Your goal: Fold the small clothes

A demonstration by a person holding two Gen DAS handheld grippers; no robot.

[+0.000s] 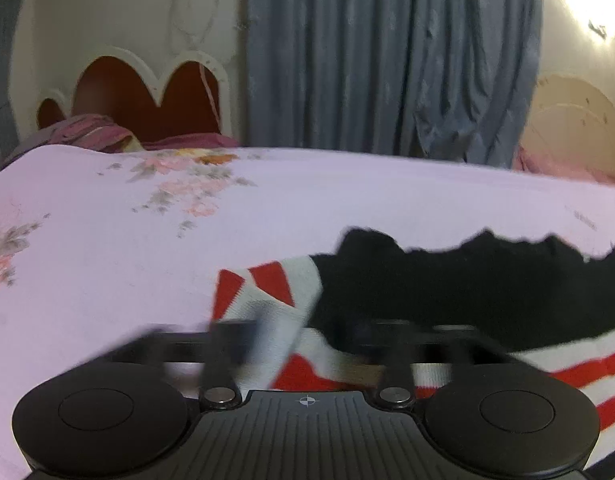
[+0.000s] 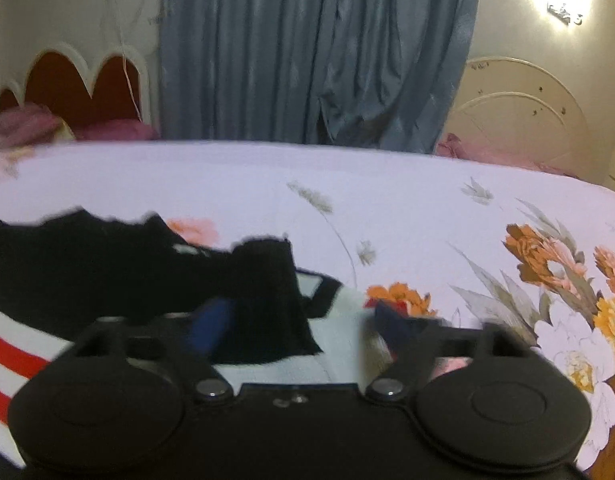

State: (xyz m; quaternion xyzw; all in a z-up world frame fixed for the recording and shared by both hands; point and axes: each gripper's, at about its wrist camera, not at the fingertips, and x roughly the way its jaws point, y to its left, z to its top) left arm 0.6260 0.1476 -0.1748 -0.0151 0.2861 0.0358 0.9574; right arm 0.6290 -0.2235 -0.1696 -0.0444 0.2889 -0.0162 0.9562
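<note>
Wrist views — low, close, sharing bed [image 1: 107,240]

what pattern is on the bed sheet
Pale lilac bed sheet printed with orange and pink flowers; clearest in right wrist view.

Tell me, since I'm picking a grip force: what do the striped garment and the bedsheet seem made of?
Striped garment: seemingly soft matte knit, limp with a wavy black edge and ribbed-looking red-white bands. Bedsheet: likely thin printed woven cotton, smooth, matte, floral.
</note>
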